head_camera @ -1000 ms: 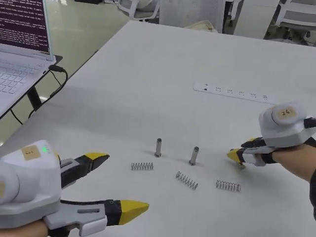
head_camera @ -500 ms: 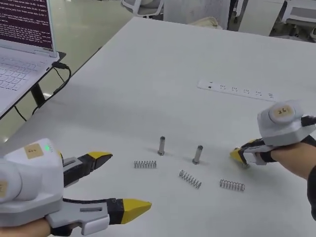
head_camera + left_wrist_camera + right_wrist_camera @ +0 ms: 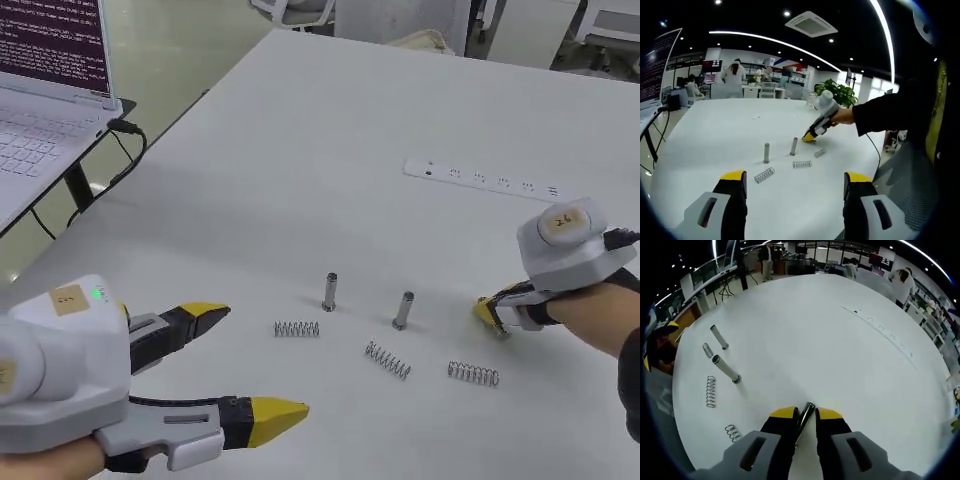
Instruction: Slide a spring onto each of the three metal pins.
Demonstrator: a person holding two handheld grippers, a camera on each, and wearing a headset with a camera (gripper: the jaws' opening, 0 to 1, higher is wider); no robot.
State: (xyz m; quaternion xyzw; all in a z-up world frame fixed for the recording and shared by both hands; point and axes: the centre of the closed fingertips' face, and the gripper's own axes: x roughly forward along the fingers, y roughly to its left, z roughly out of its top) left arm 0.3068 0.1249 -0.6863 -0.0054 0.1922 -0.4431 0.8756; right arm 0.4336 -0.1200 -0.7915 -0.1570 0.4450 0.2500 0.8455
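Two metal pins (image 3: pixel 330 291) (image 3: pixel 404 310) stand upright on the white table (image 3: pixel 300 150). Three springs lie on their sides in front of them, a left spring (image 3: pixel 297 328), a middle spring (image 3: pixel 388 360) and a right spring (image 3: pixel 473 373). My right gripper (image 3: pixel 490 315) rests low on the table to the right of the pins. In the right gripper view it (image 3: pixel 803 416) is shut on a third metal pin (image 3: pixel 806 413). My left gripper (image 3: pixel 245 362) hovers open at the near left, holding nothing, and its own view has the left gripper (image 3: pixel 795 177) facing the pins (image 3: pixel 766 152).
A white power strip (image 3: pixel 480 180) lies on the far side of the table. An open laptop (image 3: pixel 40 80) sits on a stand past the table's left edge, with a cable hanging down. Office chairs stand behind the table.
The head camera has drifted slightly. Both grippers, the pins and the springs hold their places.
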